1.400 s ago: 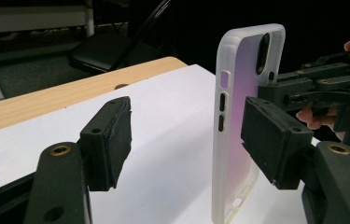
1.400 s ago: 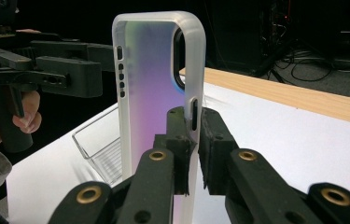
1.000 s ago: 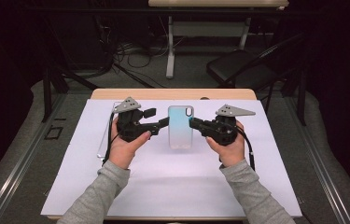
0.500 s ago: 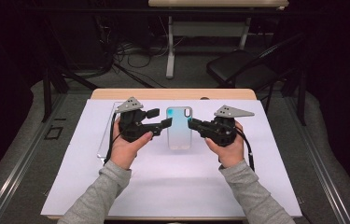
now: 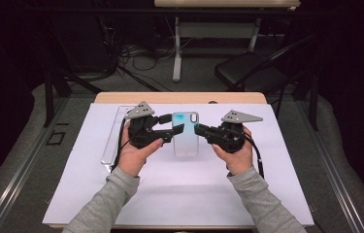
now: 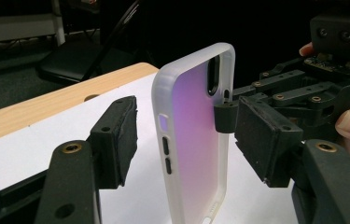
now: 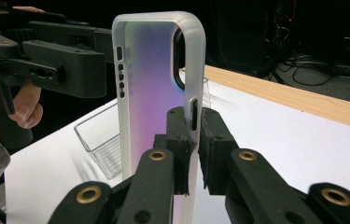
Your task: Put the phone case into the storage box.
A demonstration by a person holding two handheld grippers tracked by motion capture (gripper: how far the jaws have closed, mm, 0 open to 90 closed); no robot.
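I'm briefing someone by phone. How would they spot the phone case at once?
On the white sheet covering the wooden table, look midway between the two black grippers. There stands the frosted, translucent phone case, tinted blue to purple, with a camera cutout. The clear plastic tray at left has no colour.

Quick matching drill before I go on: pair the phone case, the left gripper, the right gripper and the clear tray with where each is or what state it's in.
1 phone case
2 left gripper
3 right gripper
4 clear tray

A clamped on the case's edge
B held upright above the white sheet
C jaws apart on either side of the case, lately closing in
D lying on the sheet behind the left hand

Pairs: 1-B, 2-C, 3-A, 4-D
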